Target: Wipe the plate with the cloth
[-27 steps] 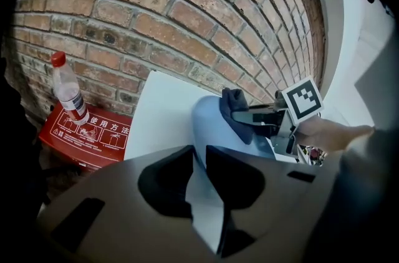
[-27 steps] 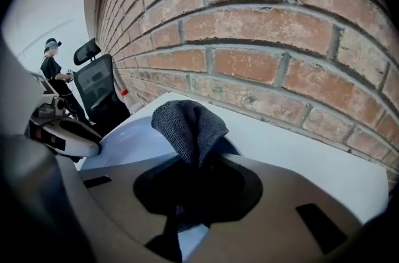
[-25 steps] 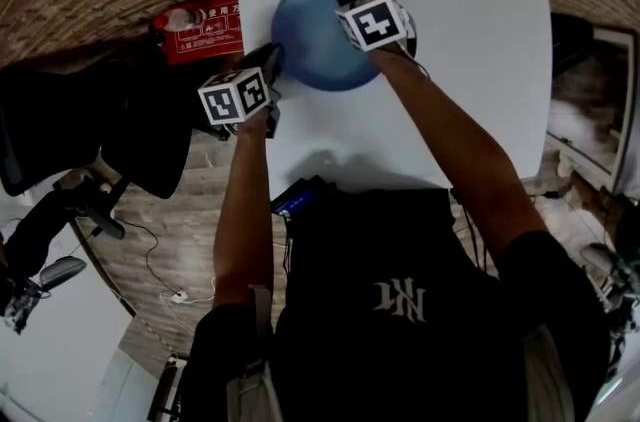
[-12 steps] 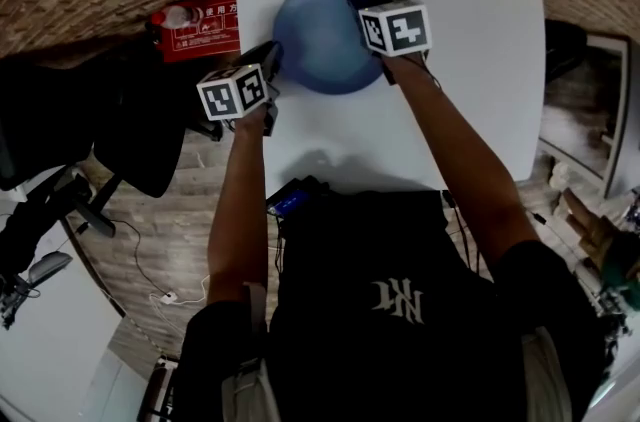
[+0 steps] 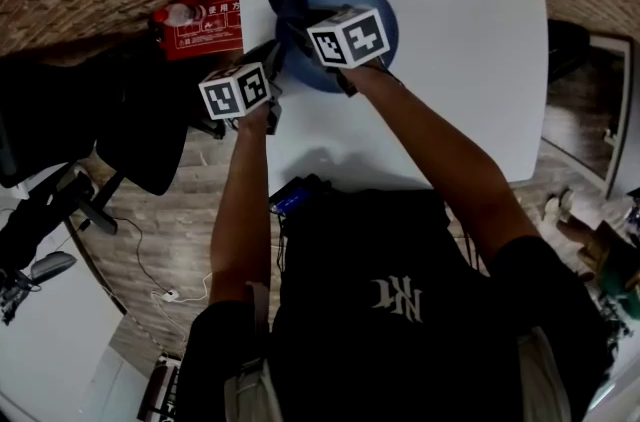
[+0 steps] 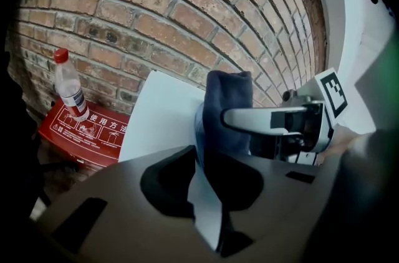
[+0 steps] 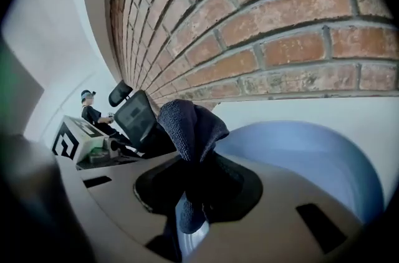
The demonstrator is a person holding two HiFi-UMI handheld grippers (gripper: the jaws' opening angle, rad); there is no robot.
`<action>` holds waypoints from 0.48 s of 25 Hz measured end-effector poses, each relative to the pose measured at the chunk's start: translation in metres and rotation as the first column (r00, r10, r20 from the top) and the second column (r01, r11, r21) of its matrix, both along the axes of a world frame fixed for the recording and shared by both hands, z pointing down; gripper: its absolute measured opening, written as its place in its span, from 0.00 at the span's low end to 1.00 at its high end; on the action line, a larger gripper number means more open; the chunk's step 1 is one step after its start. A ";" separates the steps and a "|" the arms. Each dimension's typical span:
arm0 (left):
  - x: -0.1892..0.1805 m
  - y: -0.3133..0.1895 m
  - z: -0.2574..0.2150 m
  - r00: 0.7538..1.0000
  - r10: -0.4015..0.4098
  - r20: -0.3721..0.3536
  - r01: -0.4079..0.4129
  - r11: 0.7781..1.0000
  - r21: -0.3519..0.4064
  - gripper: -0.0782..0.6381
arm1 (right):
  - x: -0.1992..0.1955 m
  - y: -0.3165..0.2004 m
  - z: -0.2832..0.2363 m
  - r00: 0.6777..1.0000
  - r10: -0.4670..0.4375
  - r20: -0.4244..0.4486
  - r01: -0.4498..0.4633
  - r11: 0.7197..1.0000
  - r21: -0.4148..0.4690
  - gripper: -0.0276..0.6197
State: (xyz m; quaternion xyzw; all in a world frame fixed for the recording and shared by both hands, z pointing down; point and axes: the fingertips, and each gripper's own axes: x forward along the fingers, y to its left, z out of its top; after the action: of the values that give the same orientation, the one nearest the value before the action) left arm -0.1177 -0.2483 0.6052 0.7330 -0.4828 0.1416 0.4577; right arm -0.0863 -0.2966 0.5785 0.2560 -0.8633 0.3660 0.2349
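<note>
Here the right gripper (image 7: 190, 193) is clamped tight on the dark blue cloth (image 7: 187, 124) and presses it onto the blue plate (image 5: 383, 5) near its left edge. The plate sits on the white counter (image 5: 470, 60). The left gripper (image 6: 206, 212) pinches the plate's rim, likely to steady it against the wiping.

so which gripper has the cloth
The right gripper: its jaws are shut on the dark blue cloth, held at the blue plate. The left gripper instead clamps the plate's rim.
</note>
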 end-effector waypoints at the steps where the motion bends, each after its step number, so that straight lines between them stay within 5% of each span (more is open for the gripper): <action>1: -0.001 0.000 0.000 1.000 -0.003 0.004 0.003 1.000 0.001 0.17 | -0.003 0.001 0.006 1.000 -0.008 -0.002 0.008 1.000 -0.001 0.18; 7: -0.005 0.000 -0.001 0.999 -0.006 0.033 0.006 1.000 0.007 0.17 | -0.004 0.000 0.031 0.999 0.002 -0.052 -0.004 0.999 -0.031 0.18; 12: -0.004 0.001 -0.001 1.000 -0.013 0.010 0.013 1.000 0.005 0.17 | 0.002 -0.002 0.034 0.988 -0.063 -0.144 0.072 0.996 0.056 0.18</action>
State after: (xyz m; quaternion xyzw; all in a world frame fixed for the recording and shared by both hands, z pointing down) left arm -0.1217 -0.2475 0.6046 0.7303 -0.4901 0.1415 0.4544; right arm -0.0841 -0.2985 0.6129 0.2590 -0.8635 0.3119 0.3001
